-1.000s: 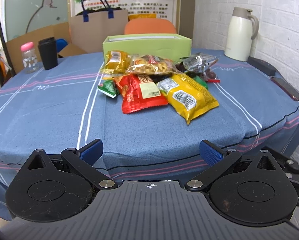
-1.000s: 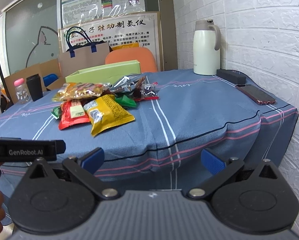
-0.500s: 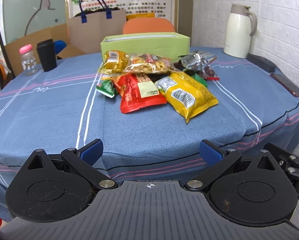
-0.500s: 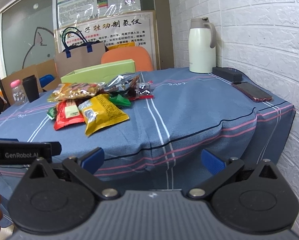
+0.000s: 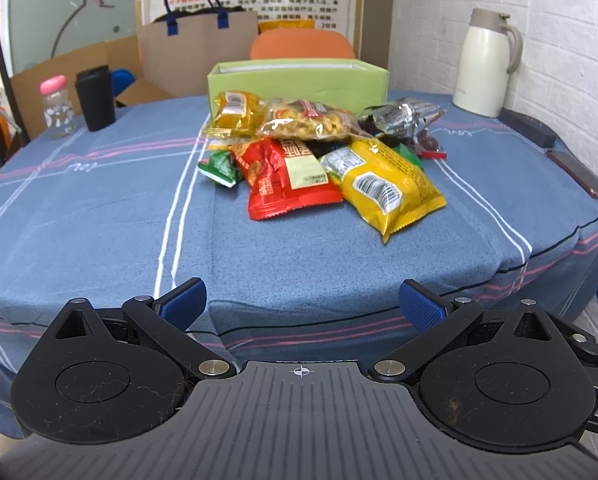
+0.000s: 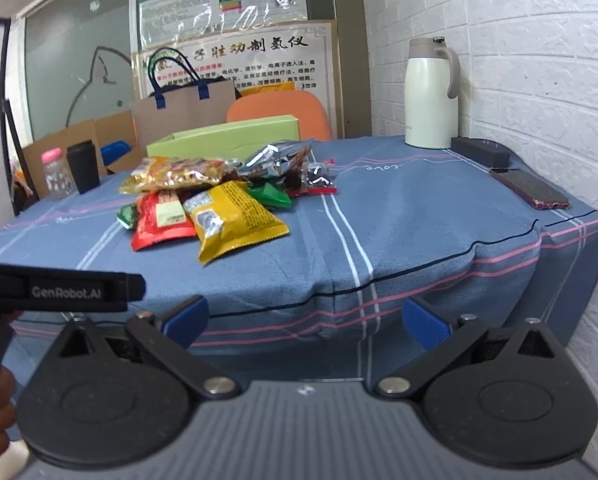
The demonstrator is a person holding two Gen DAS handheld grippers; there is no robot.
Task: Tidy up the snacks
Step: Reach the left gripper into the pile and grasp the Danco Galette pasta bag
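A heap of snack packets lies mid-table: a red packet (image 5: 291, 180) (image 6: 161, 220), a yellow packet (image 5: 383, 188) (image 6: 235, 218), a clear bag of nuts (image 5: 311, 120) (image 6: 179, 172), a silver packet (image 5: 403, 114) (image 6: 275, 158) and small green packets (image 5: 219, 166) (image 6: 269, 194). Behind the heap stands an open light-green box (image 5: 299, 80) (image 6: 223, 140). My left gripper (image 5: 302, 305) hangs open at the table's front edge, short of the heap. My right gripper (image 6: 306, 319) is open too, lower and to the right, in front of the tablecloth's overhang. Neither holds anything.
A blue striped cloth (image 5: 99, 208) covers the table. At its left stand a pink-capped bottle (image 5: 57, 106) and a black cup (image 5: 95, 98). A cream thermos (image 5: 485, 64), a black case (image 6: 479, 150) and a phone (image 6: 529, 188) are by the brick wall (image 6: 539, 60). A paper bag (image 5: 199, 52) and an orange chair (image 5: 303, 42) stand behind.
Both grippers have crept forward and slightly up toward the table, so the snack heap looks a little nearer. Their jaws have stayed open and the packets have not moved.
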